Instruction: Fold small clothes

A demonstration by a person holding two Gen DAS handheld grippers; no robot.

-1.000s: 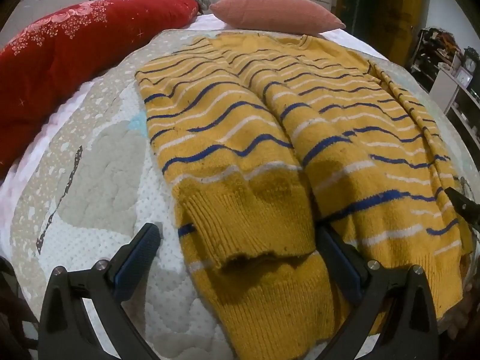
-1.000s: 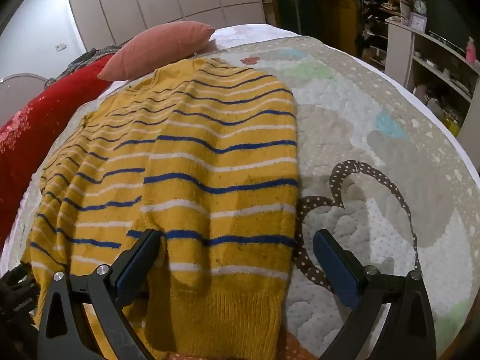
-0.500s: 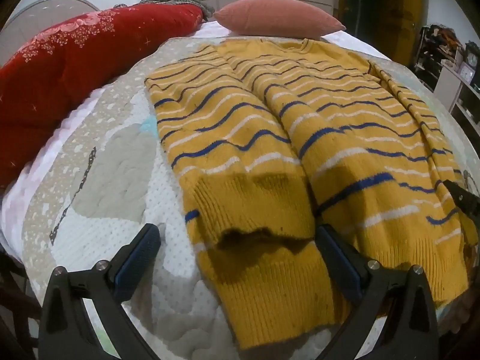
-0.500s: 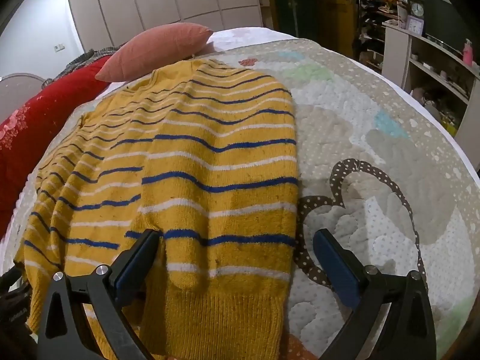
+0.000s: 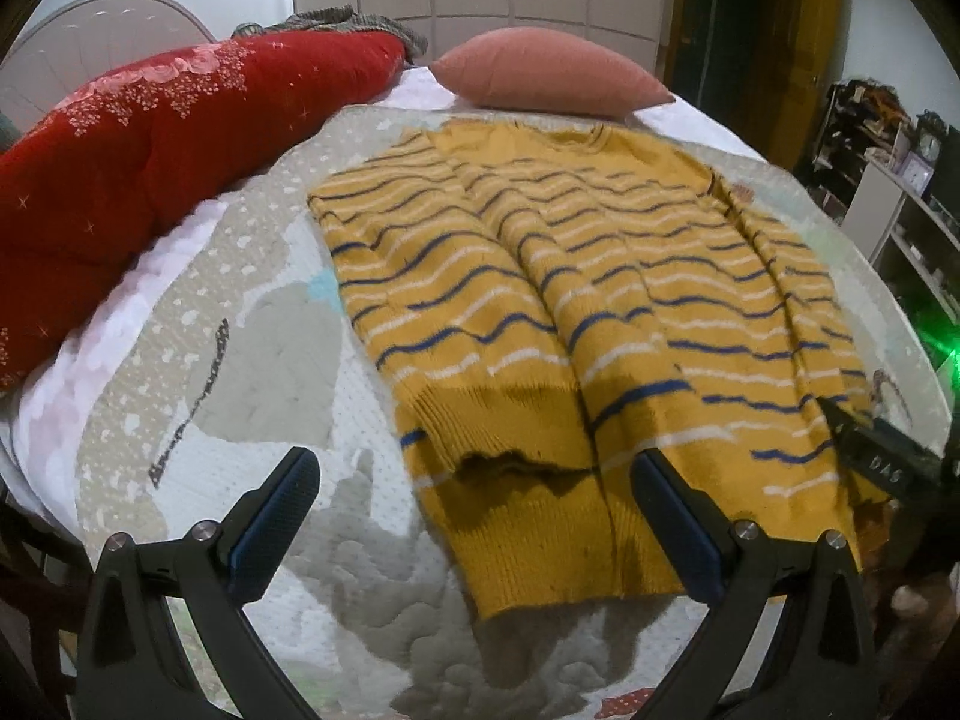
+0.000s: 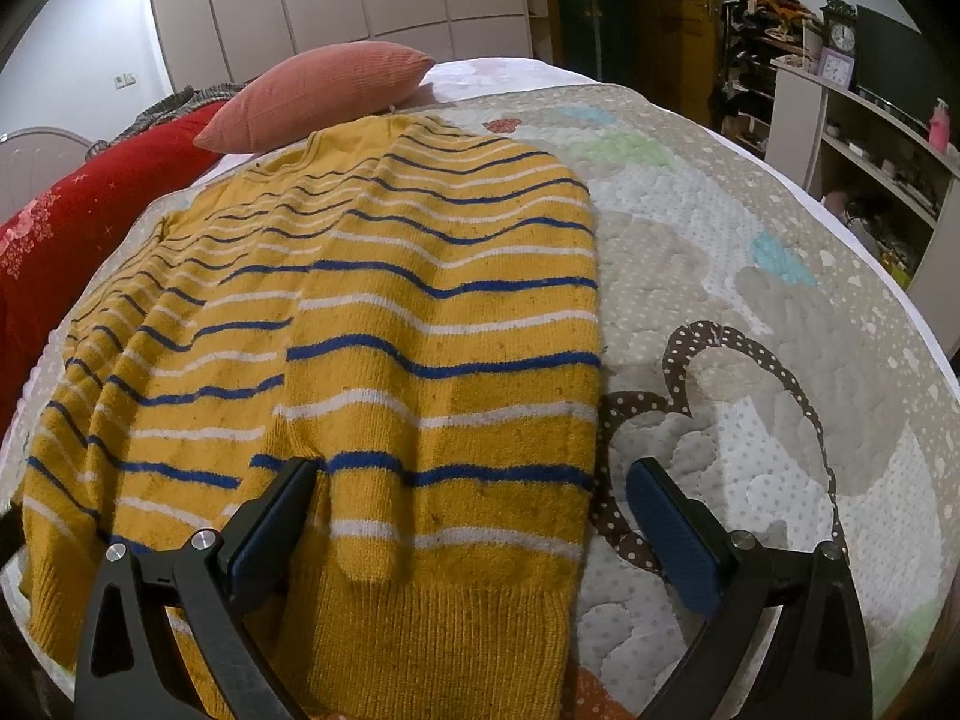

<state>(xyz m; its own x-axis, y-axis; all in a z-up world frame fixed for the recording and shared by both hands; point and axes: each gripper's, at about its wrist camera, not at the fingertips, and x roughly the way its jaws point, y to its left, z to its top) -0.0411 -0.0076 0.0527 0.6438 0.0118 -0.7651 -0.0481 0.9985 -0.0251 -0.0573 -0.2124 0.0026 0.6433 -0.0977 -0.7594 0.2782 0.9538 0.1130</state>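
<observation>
Pink pillow (image 5: 549,75) beyond sweater (image 5: 576,312), red quilt (image 5: 150,162) alongside

- Left of the yellow sweater (image 5: 540,312) there's a wide strip of bare quilt (image 5: 270,360), so plenty of room to slide in there.
- Further left the red duvet (image 5: 150,150) walls that side off.
- The pink pillow (image 5: 549,79) blocks the far end, just past the collar.
- Right side of the quilt is wide open up to the shelves (image 6: 870,138).

The sweater (image 5: 570,312) lies on the quilt (image 5: 264,360). A pillow (image 5: 546,81) sits behind it, a rolled blanket (image 5: 150,150) to its left.
</observation>
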